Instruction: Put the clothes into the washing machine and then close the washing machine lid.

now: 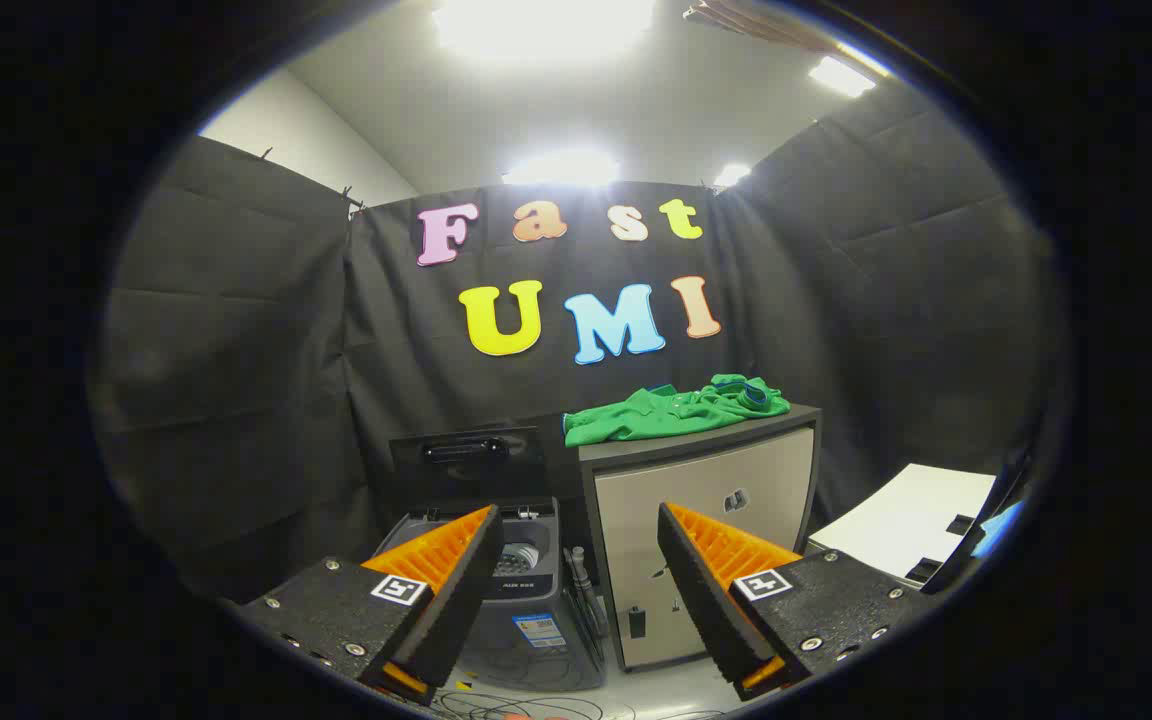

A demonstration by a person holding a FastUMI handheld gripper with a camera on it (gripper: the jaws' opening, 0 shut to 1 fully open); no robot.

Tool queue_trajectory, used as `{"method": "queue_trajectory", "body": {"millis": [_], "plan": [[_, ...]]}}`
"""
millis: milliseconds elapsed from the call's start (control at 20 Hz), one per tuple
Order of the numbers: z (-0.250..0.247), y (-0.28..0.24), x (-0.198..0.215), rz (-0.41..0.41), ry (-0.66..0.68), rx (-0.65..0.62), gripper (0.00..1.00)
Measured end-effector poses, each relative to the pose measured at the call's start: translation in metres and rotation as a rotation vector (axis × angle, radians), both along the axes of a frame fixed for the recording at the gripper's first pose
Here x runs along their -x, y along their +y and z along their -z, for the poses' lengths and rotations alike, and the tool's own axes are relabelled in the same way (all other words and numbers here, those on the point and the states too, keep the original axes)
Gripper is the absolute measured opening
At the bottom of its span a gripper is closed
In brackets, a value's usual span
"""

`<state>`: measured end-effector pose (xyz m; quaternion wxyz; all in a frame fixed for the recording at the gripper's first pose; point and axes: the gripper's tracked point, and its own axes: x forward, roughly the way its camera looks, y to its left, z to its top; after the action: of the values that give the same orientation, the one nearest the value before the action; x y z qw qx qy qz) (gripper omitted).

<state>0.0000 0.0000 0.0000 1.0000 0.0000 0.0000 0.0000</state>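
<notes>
A green garment (pixel 676 408) lies crumpled on top of a small cabinet (pixel 706 520), well beyond my fingers. To the cabinet's left stands a small grey washing machine (pixel 521 600) with its dark lid (pixel 466 455) raised upright against the booth wall; the drum opening shows just beyond my left finger. My gripper (pixel 576 535) is open, its two fingers spread wide with nothing between them, pointing at the gap between machine and cabinet from some distance.
A white board or table surface (pixel 911 515) sits to the right of the cabinet. Cables (pixel 516 708) lie on the floor in front of the washing machine. Black cloth walls close the booth on three sides.
</notes>
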Motion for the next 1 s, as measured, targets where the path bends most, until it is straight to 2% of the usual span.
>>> {"method": "queue_trajectory", "body": {"millis": [1000], "plan": [[-0.001, 0.007, 0.015, -0.023, -0.006, 0.01, 0.96]]}}
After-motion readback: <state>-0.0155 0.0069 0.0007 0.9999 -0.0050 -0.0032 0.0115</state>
